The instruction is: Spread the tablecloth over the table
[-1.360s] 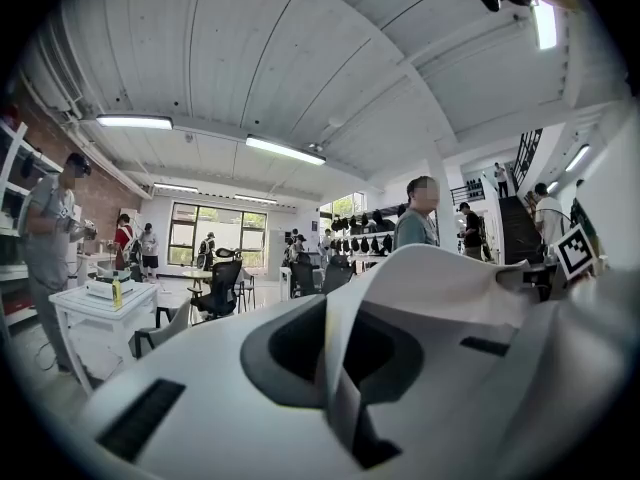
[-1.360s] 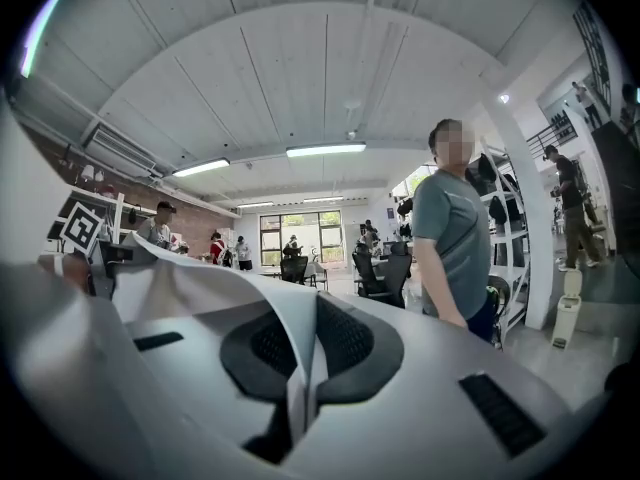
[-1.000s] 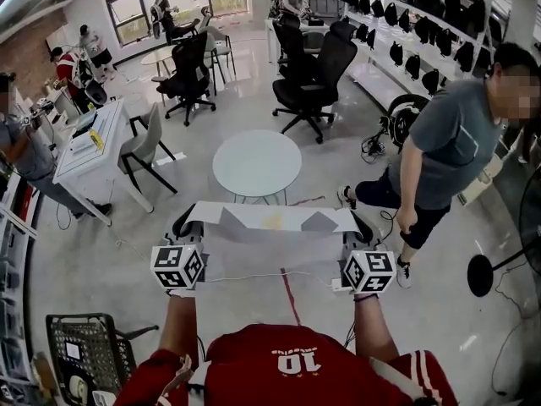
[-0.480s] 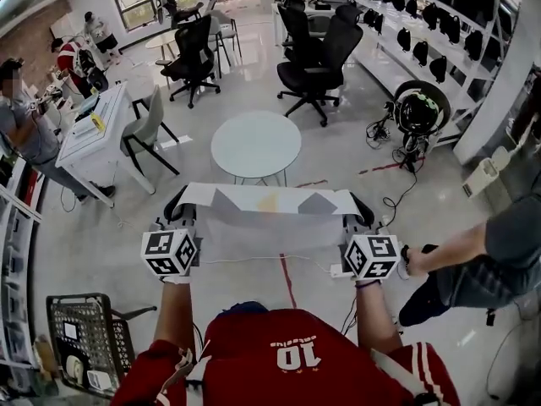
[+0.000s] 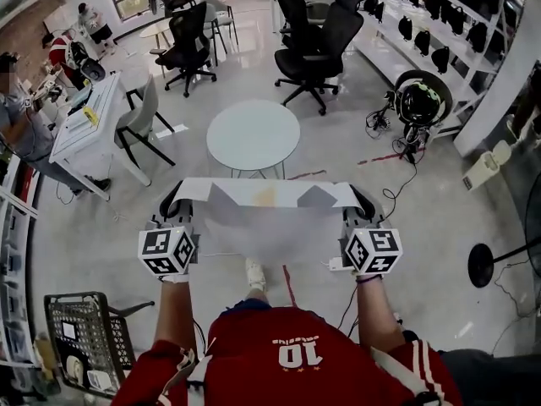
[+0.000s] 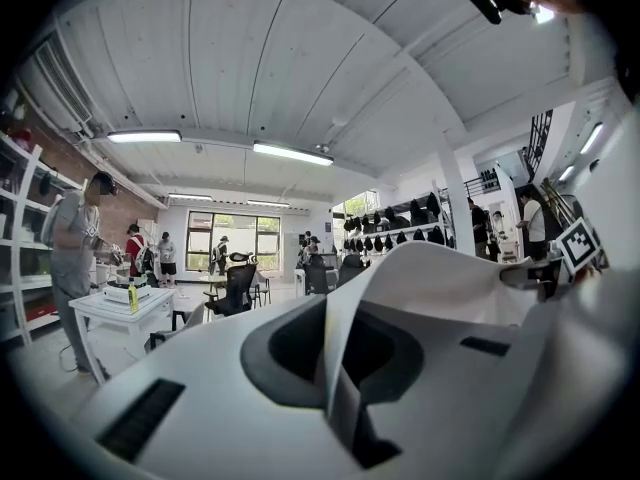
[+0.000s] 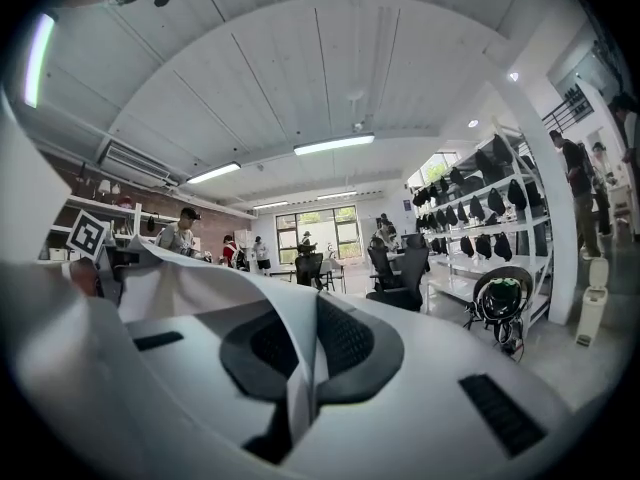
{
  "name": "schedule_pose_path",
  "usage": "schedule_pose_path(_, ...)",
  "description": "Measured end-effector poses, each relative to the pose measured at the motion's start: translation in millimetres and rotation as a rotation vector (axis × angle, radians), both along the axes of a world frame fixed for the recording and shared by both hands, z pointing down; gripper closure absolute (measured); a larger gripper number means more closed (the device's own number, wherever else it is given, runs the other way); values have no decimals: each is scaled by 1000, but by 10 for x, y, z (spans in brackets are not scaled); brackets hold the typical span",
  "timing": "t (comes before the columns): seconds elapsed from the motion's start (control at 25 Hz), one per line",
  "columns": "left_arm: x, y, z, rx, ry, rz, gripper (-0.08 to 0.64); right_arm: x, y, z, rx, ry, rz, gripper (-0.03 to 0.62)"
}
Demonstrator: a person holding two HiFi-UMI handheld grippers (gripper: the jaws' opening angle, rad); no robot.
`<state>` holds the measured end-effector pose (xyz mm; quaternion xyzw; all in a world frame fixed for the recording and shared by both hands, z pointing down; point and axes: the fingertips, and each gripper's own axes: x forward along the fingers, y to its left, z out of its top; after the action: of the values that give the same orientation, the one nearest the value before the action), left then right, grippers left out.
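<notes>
A white tablecloth [image 5: 266, 214] hangs stretched between my two grippers, held up in front of me at about waist height. My left gripper [image 5: 180, 200] is shut on its left top corner, where the cloth [image 6: 345, 368] is pinched between the jaws. On the right top corner my right gripper [image 5: 357, 200] is shut, and there too the cloth [image 7: 297, 368] runs between the jaws. A round white table [image 5: 254, 138] stands on the floor just beyond the cloth, a short way ahead. Both grippers point level toward it.
Black office chairs [image 5: 317, 53] stand behind the round table, a grey chair [image 5: 139, 125] and a white desk [image 5: 84, 125] to its left. People stand at the far left. A black wire cart [image 5: 84, 341] is at my near left. Cables and a helmet stand [image 5: 418, 104] lie right.
The person in the grey shirt on the right has walked out of view. The round table sits slightly nearer the cloth's top edge. Both grippers still hold the cloth taut.
</notes>
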<state>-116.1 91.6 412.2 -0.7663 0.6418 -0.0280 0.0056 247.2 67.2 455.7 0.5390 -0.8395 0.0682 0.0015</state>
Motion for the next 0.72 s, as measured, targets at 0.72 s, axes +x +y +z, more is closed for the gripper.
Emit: schedule_pose_path(0.72,-534,-1299,-97,12,9,6,551,-529,-1236,-113,-12,4,17,574)
